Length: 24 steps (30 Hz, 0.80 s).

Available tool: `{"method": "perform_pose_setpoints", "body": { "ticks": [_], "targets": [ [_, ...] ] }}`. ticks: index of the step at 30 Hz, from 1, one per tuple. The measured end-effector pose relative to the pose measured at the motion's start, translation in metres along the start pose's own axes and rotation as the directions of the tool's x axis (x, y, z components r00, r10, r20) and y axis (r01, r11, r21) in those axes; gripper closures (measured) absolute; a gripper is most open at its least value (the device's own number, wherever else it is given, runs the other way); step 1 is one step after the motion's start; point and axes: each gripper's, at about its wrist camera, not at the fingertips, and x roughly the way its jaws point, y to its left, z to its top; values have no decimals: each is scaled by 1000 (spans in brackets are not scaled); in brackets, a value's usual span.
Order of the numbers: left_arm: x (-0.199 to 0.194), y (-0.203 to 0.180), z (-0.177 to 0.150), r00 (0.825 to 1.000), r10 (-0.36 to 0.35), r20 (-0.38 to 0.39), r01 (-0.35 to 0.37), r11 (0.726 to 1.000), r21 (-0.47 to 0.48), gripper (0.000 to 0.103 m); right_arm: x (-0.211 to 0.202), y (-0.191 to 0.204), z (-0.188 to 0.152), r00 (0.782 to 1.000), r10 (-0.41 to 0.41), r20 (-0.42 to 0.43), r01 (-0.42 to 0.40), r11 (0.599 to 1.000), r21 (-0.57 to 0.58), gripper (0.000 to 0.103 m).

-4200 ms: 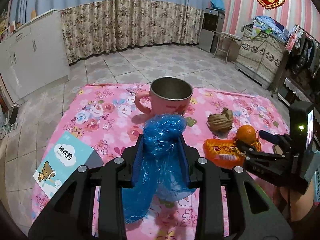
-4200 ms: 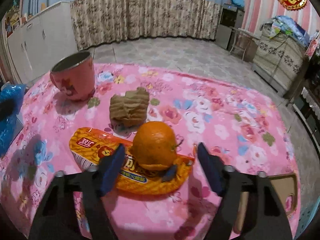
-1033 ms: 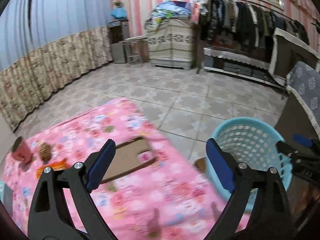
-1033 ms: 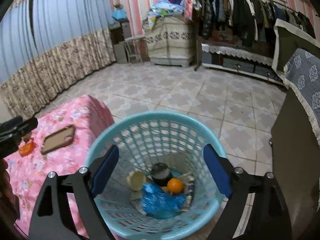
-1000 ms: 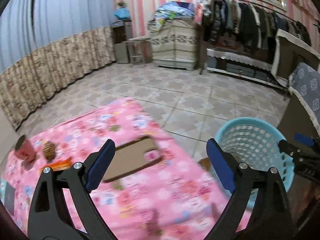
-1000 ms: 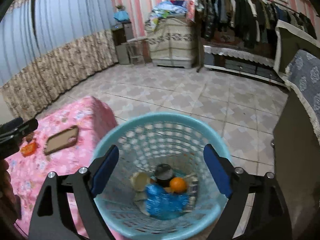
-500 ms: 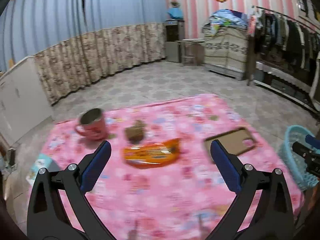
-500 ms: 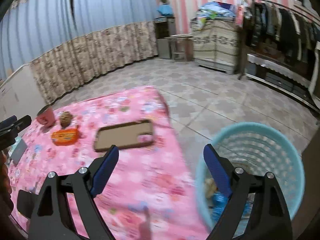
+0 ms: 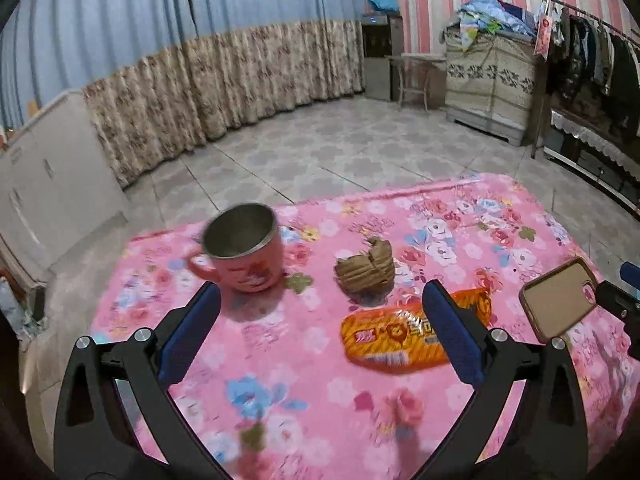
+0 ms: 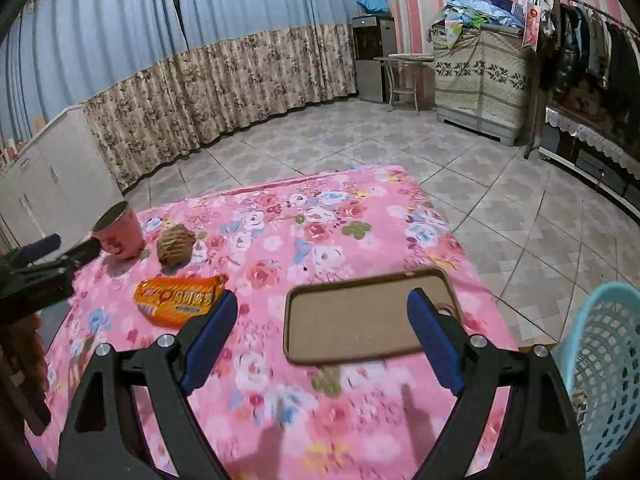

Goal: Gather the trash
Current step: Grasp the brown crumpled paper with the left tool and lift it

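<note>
An orange snack wrapper (image 9: 416, 336) (image 10: 178, 298) lies on the pink floral tablecloth (image 9: 460, 216) (image 10: 320, 208). Just behind it sits a crumpled brown paper wad (image 9: 366, 270) (image 10: 175, 245). My left gripper (image 9: 320, 300) hovers open and empty over the cloth, its right finger in front of the wrapper's right end. My right gripper (image 10: 323, 300) is open and empty above a brown phone case (image 10: 360, 316) (image 9: 560, 300). The light blue trash basket (image 10: 604, 360) stands on the floor off the table's right edge.
A pink metal cup (image 9: 244, 254) (image 10: 120, 236) stands left of the paper wad. The left gripper's tips (image 10: 48, 256) show at the right wrist view's left edge. White cabinets, curtains and a tiled floor lie beyond the table.
Both grippers have swung from the basket back over the table. The blue bag and the orange seen on the table earlier lay in the basket a second ago. The table things look closer now.
</note>
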Motion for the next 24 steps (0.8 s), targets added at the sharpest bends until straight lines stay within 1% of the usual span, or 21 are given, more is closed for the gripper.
{"method": "perform_pose_setpoints", "body": {
  "ticks": [1,3,6,11,12,14,16,17,19,22,24],
  "targets": [
    [14,-4,2,1000,-12,-14,13,1000,6,6,6,1,2,1000,-7,-5,7,1000,-3,18],
    [30,-11,3,999,-11,-30,11,1000,17,6,17,2,6,1000,-25,-15,25,1000,-14,18],
    [61,-19,4,997,-22,-78,24,999,24,6,30,6,12,999,-40,-21,39,999,-36,18],
    [94,-18,7,990,-45,-131,41,999,-34,7,51,8,18,998,-52,-41,50,997,-56,18],
    [99,-17,8,989,-49,-137,43,998,-43,9,53,8,18,998,-53,-44,51,997,-56,18],
    [106,-18,10,986,-69,-150,62,997,-54,18,58,6,17,997,-51,-54,48,997,-53,18],
    [112,-20,9,980,-96,-174,86,994,-64,34,60,5,15,997,-49,-62,46,998,-47,18],
    [115,-21,7,976,-108,-187,97,993,-67,38,62,6,15,997,-48,-66,45,998,-45,18],
    [116,-22,4,972,-134,-191,124,990,-62,48,63,8,15,996,-44,-72,40,998,-46,18],
    [107,-23,1,980,-100,-169,98,995,-22,51,61,14,15,997,-34,-72,30,998,-59,18],
    [94,-19,-1,986,-74,-152,74,997,-4,51,58,20,15,997,-26,-70,22,998,-63,18]
  ]
}}
